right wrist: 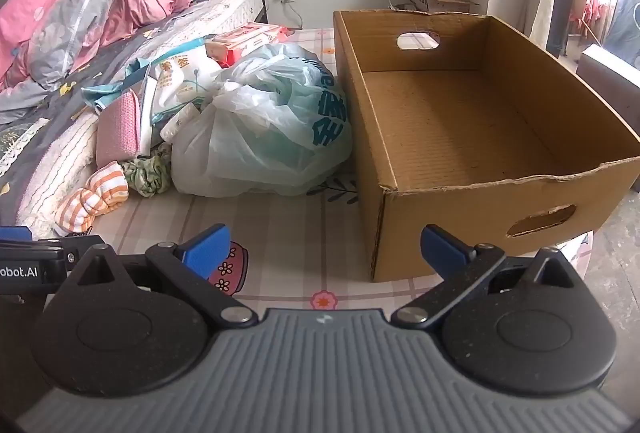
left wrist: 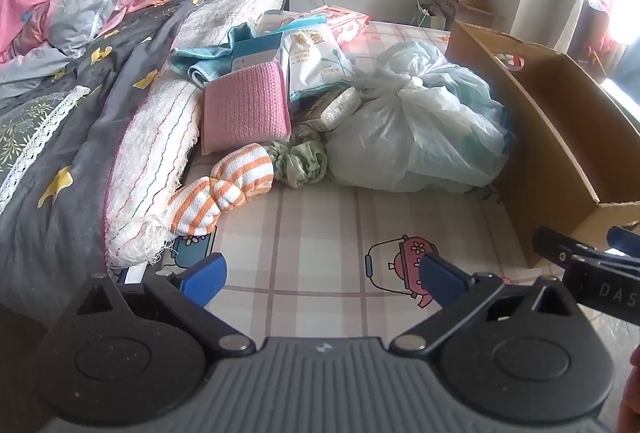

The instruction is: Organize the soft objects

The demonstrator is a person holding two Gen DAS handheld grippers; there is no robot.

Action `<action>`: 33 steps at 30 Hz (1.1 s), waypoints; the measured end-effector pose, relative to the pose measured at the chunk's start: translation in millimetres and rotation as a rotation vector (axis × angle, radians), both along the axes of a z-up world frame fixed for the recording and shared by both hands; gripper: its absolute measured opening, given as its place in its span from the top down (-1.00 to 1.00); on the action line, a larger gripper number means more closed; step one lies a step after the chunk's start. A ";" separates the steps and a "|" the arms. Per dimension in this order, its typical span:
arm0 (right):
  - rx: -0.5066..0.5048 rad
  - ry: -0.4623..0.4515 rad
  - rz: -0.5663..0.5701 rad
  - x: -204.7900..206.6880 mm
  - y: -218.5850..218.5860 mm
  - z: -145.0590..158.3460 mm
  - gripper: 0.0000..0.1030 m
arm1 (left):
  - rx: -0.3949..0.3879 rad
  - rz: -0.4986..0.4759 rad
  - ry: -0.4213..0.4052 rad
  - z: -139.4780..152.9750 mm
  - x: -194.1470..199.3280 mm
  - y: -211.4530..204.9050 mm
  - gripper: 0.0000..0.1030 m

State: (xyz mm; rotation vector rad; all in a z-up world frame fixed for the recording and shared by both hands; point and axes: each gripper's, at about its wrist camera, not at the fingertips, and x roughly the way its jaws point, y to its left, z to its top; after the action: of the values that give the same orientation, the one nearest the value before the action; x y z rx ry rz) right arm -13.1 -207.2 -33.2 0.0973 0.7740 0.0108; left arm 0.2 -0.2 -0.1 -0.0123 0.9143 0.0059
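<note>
While both grippers, left [left wrist: 322, 271] and right [right wrist: 325, 248], gape w/ nothing between, we note corrugated cardboard box [right wrist: 460, 129], crinkly plastic bag [right wrist: 260, 129], striped knotted cloth [left wrist: 224, 189].

Left gripper [left wrist: 322, 271] and right gripper [right wrist: 325, 249]: black linkage arms, silver pivot screws, blue finger pads [right wrist: 206, 251], grey ribbed housing; white lettering on side bodies.
</note>
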 end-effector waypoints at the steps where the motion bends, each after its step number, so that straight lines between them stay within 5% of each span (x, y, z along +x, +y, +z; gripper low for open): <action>1: -0.002 -0.003 0.000 -0.6 0.3 0.6 -0.98 | 0.002 -0.001 0.000 -0.1 0.0 -0.3 -0.99; 33: -0.034 0.009 -0.015 3.0 -4.5 2.1 -0.98 | -0.008 -0.046 0.037 -7.9 6.5 -9.8 -0.99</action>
State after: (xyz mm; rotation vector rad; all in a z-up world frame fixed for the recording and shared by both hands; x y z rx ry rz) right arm -10.1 -211.7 -31.1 0.0711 0.7823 -0.0170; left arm 6.7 -10.0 -8.0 0.0016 0.9517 -0.0399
